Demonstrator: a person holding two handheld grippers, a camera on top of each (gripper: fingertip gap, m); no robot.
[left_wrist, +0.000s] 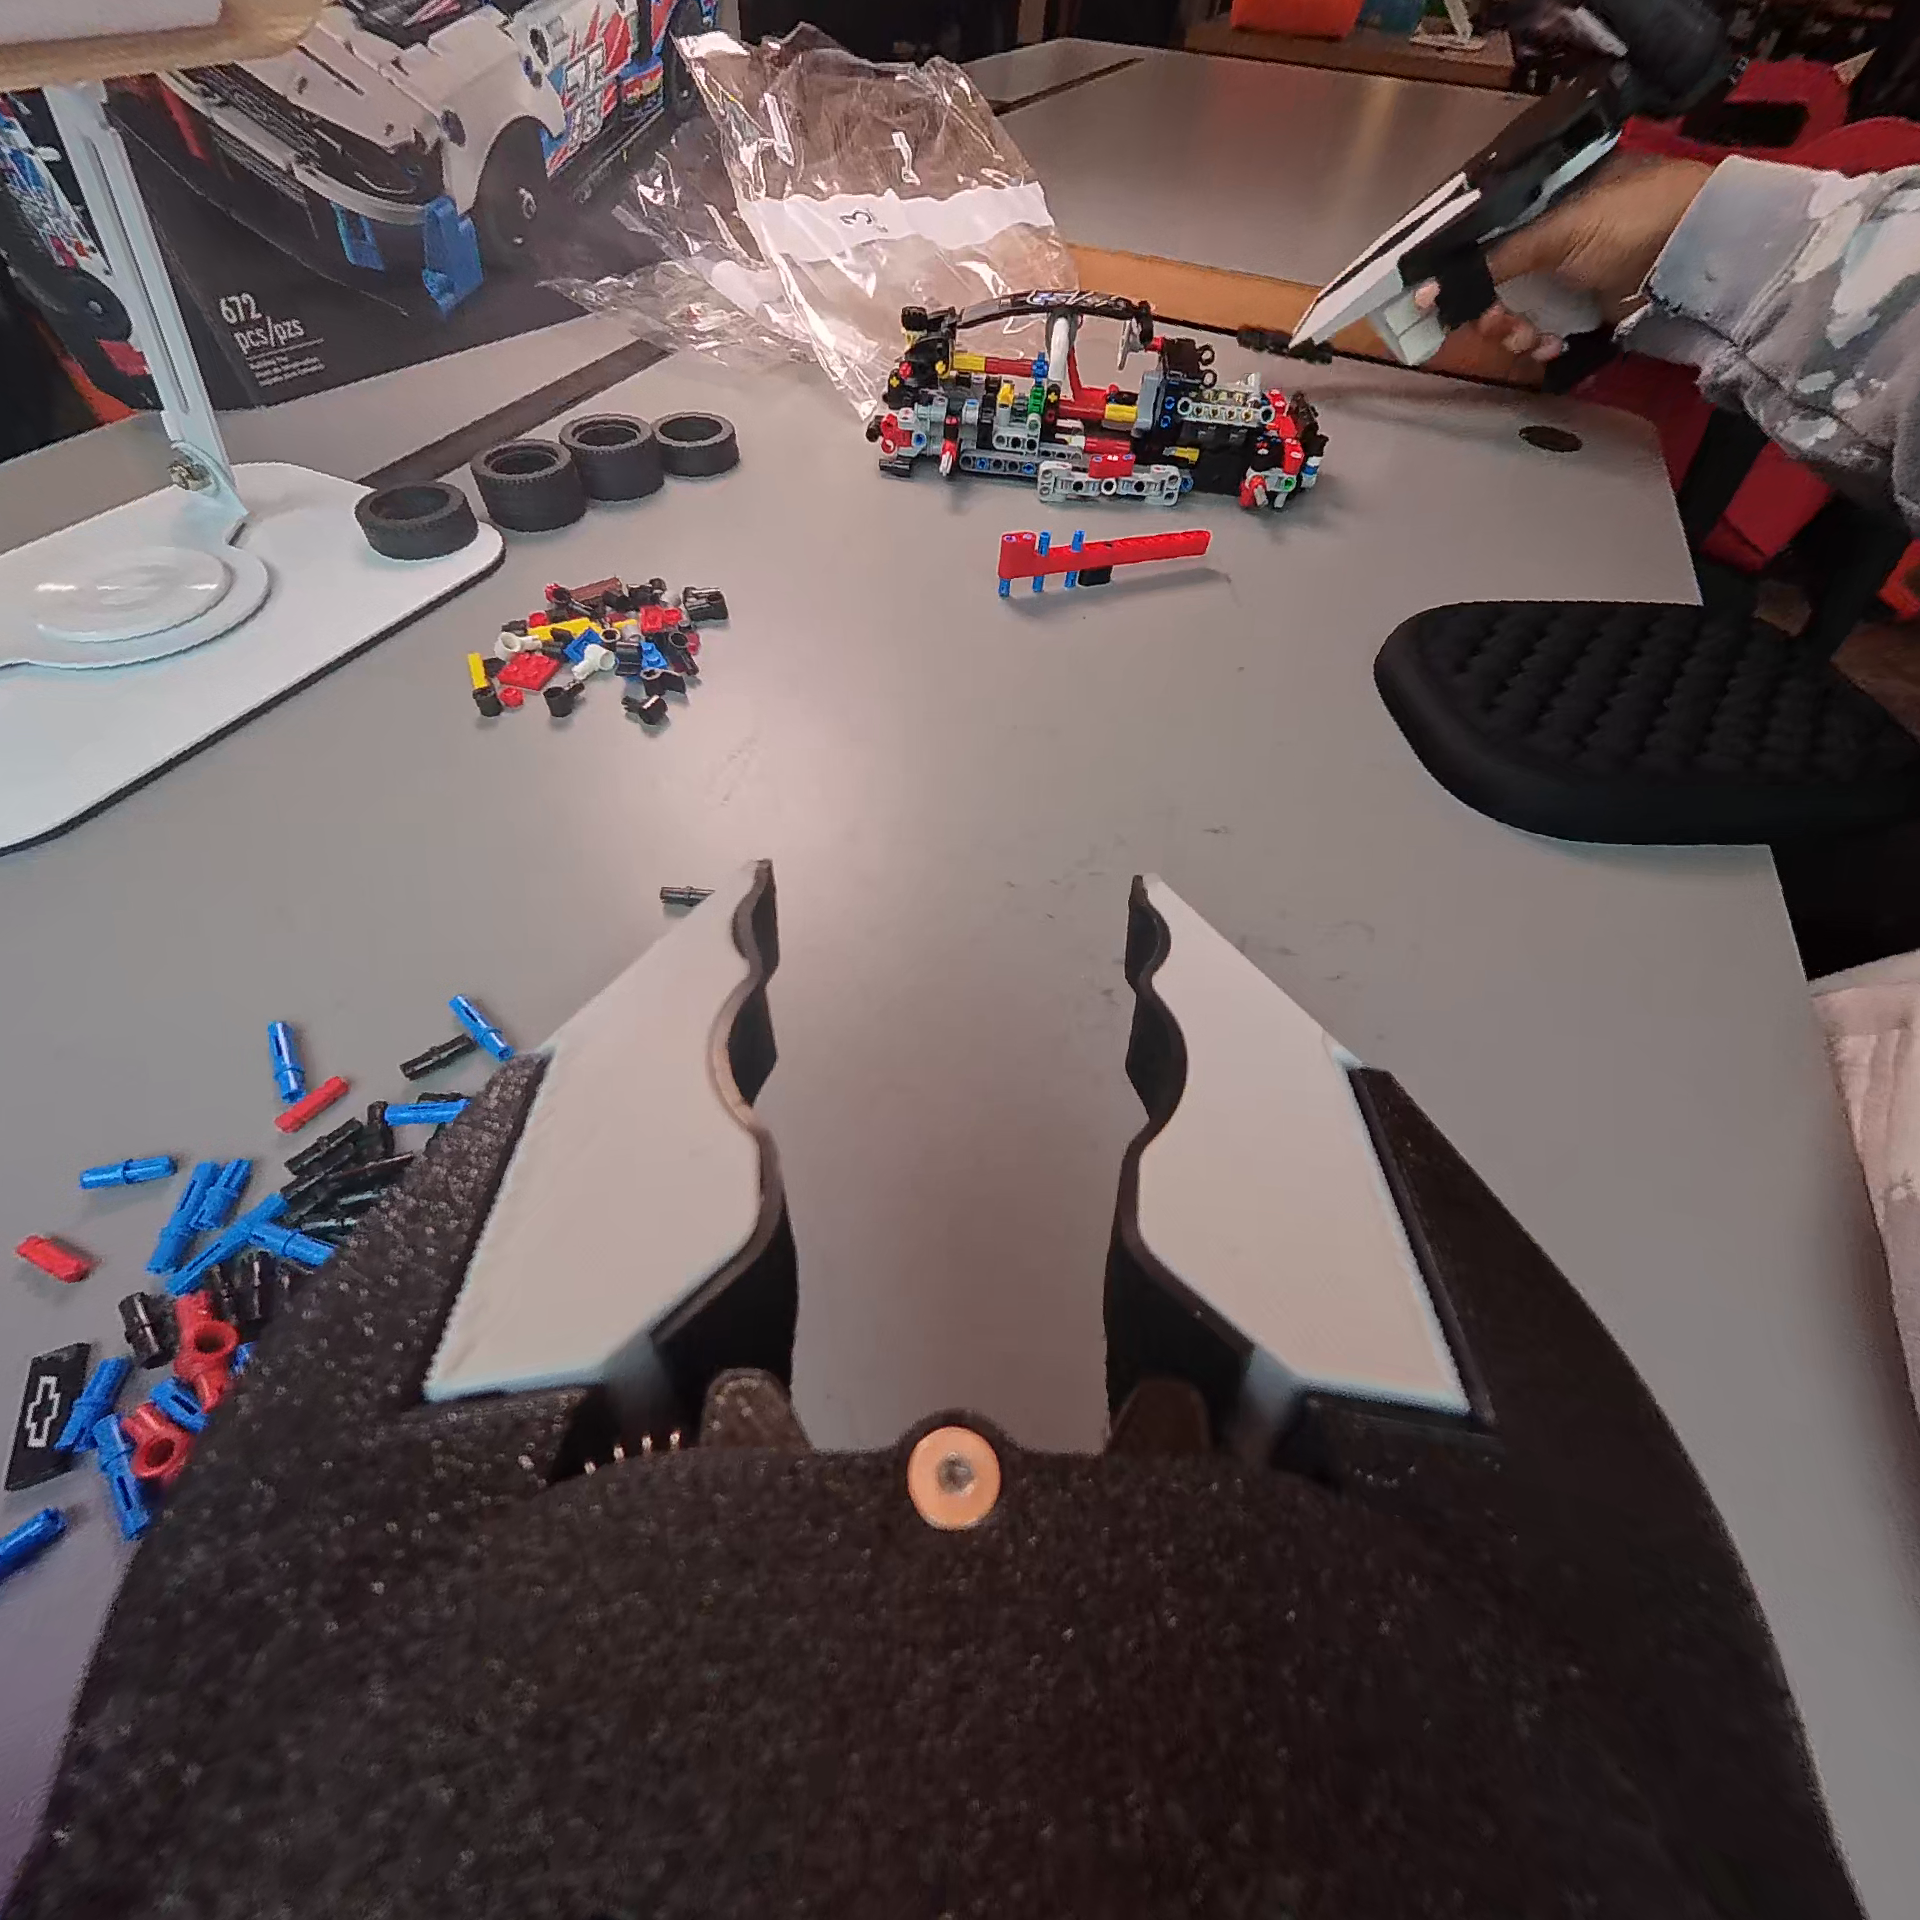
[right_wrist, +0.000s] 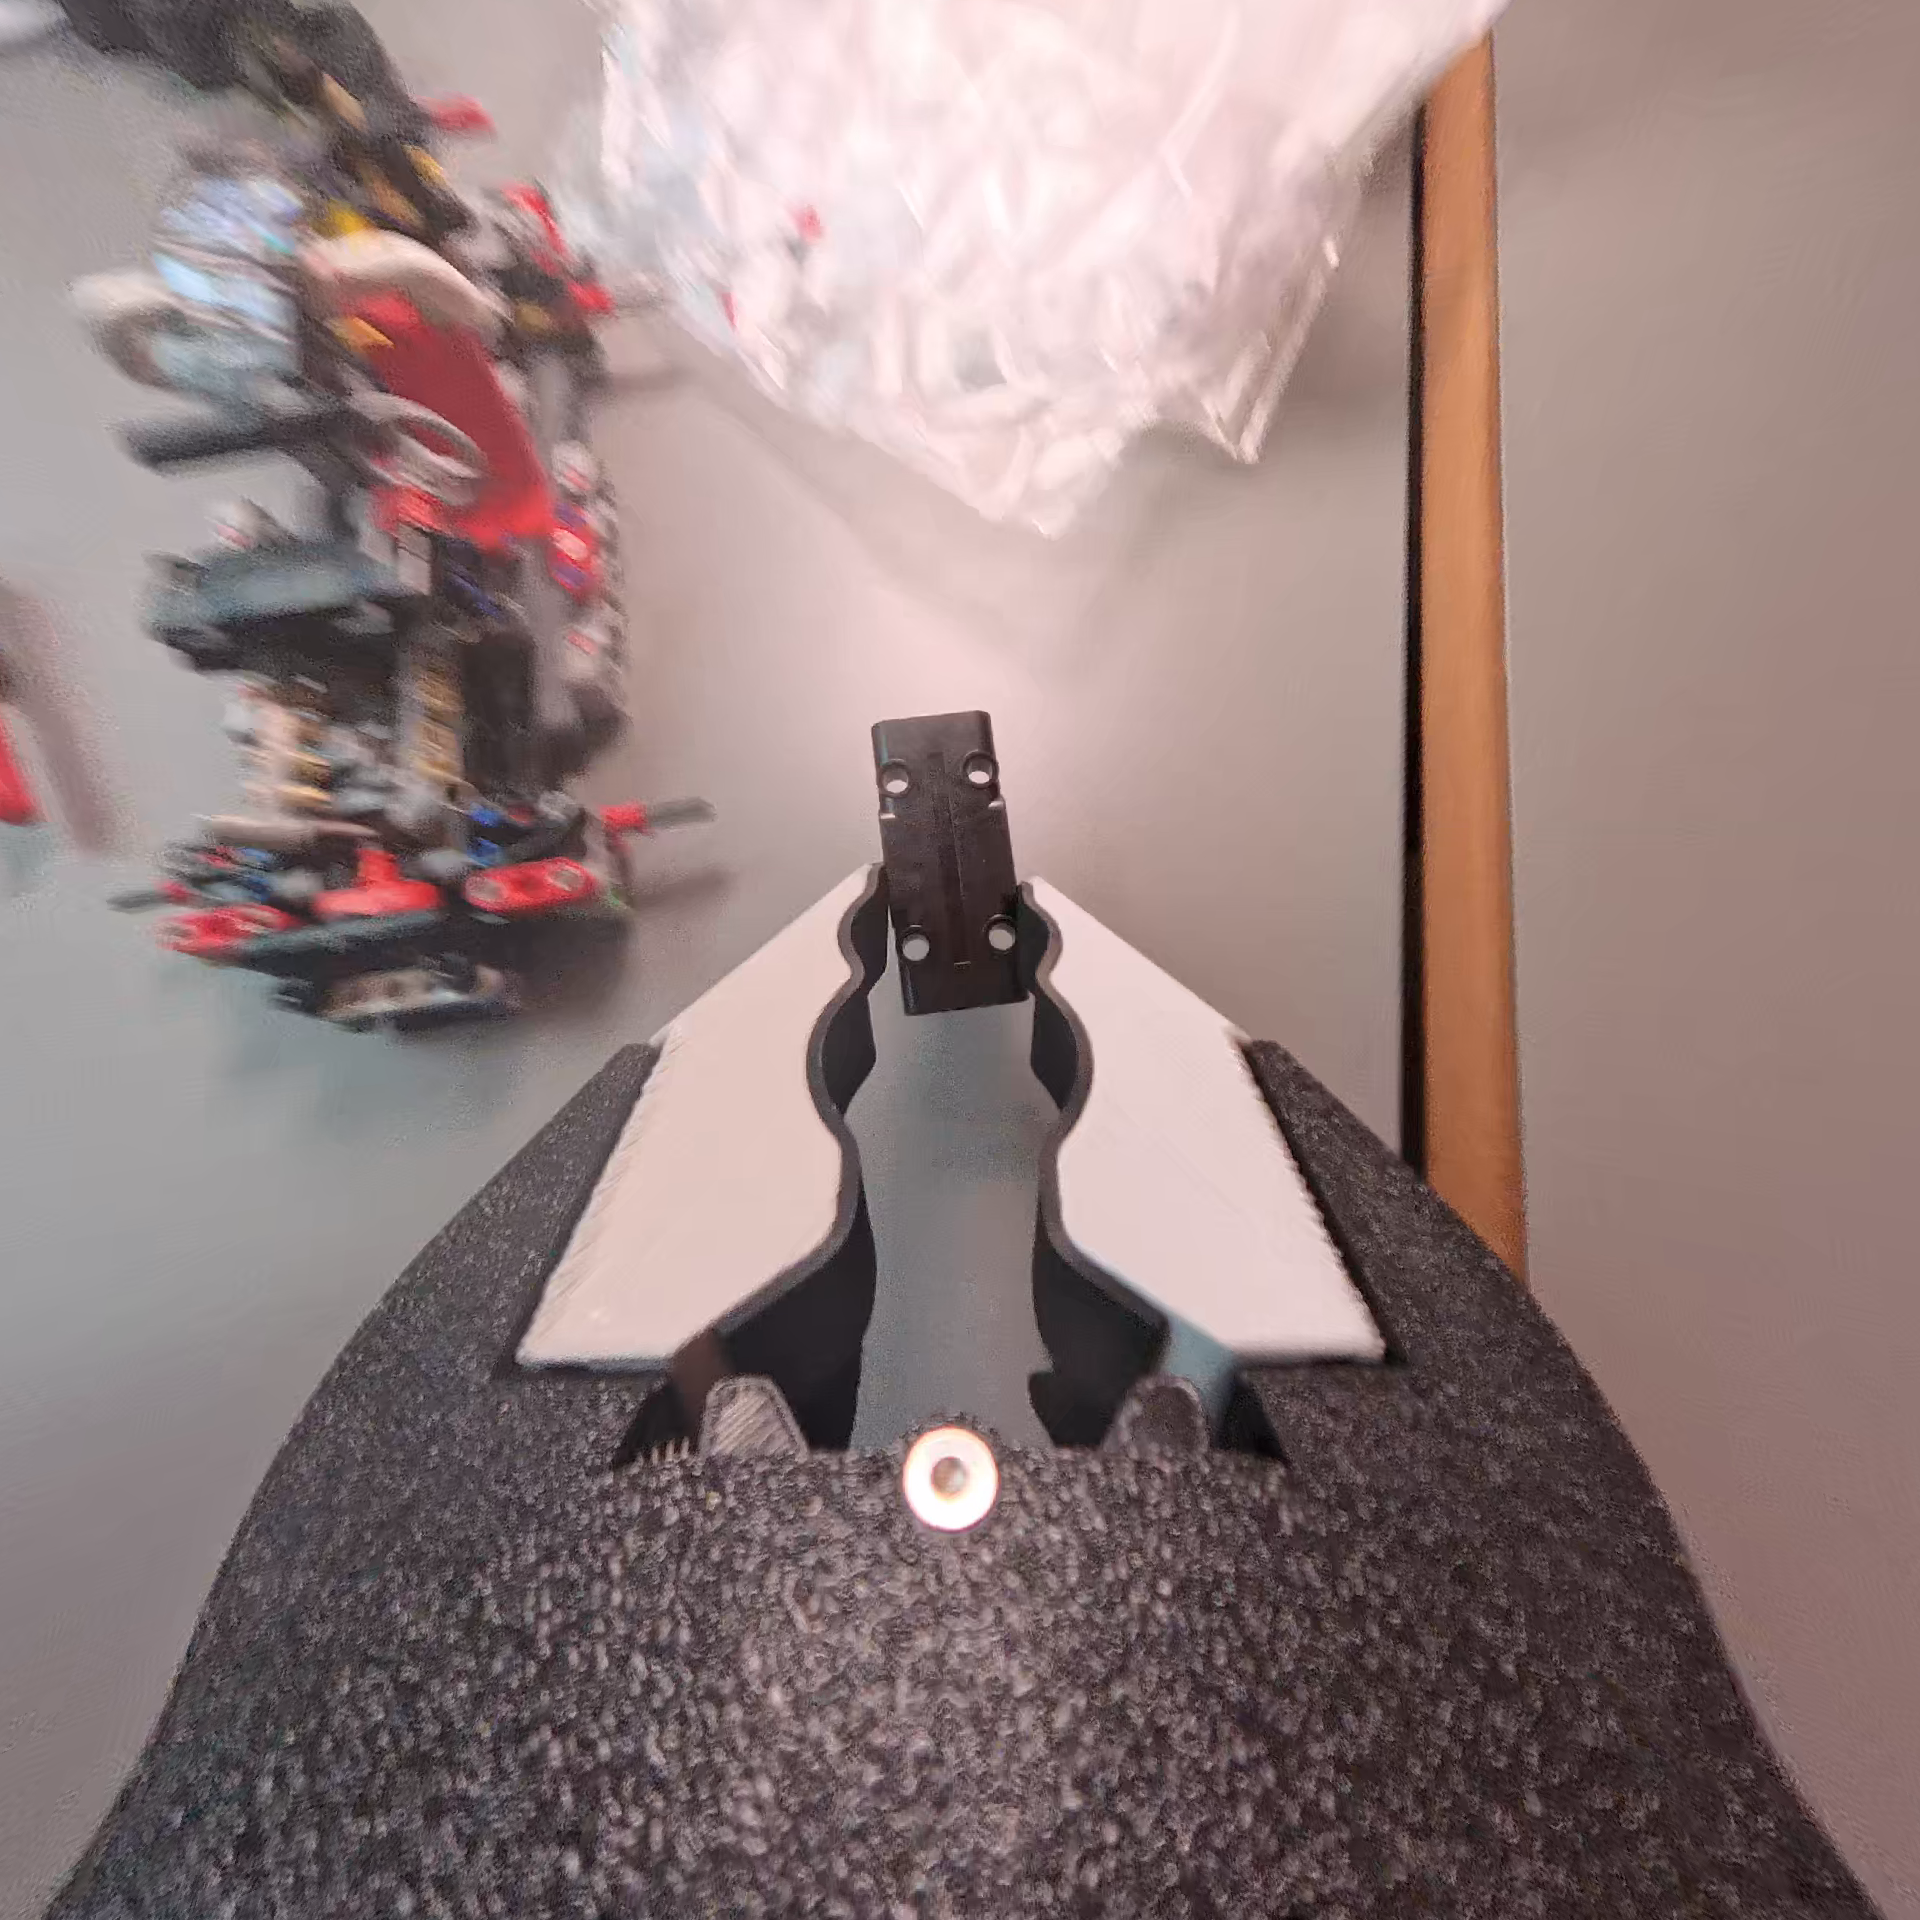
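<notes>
A small flat black plastic plate with four round holes (right_wrist: 948, 862) sat pinched between the tips of the right claw (right_wrist: 951, 914), its far end sticking out past the fingertips above the grey tabletop (right_wrist: 1143, 727). In the left wrist view that right claw (left_wrist: 1311, 335) hung just beyond the rear end of a partly built multicoloured brick car chassis (left_wrist: 1101, 416), held by a hand (left_wrist: 1558, 270) in a pale patterned sleeve. A crumpled clear plastic bag (left_wrist: 862, 197) lay behind the chassis, and a red beam assembly with blue pins (left_wrist: 1091, 556) lay in front of it. The left claw (left_wrist: 951, 883) stood wide apart, holding nothing, over bare tabletop nearer the camera. A lone black pin (left_wrist: 686, 894) lay just beside its left fingertip, and a scatter of blue, black and red connector pins (left_wrist: 229, 1226) lay at its left side. Farther off were a mixed pile of small bricks (left_wrist: 597, 644), four black rubber tyres (left_wrist: 551, 478) and a printed cardboard box (left_wrist: 343, 187).
</notes>
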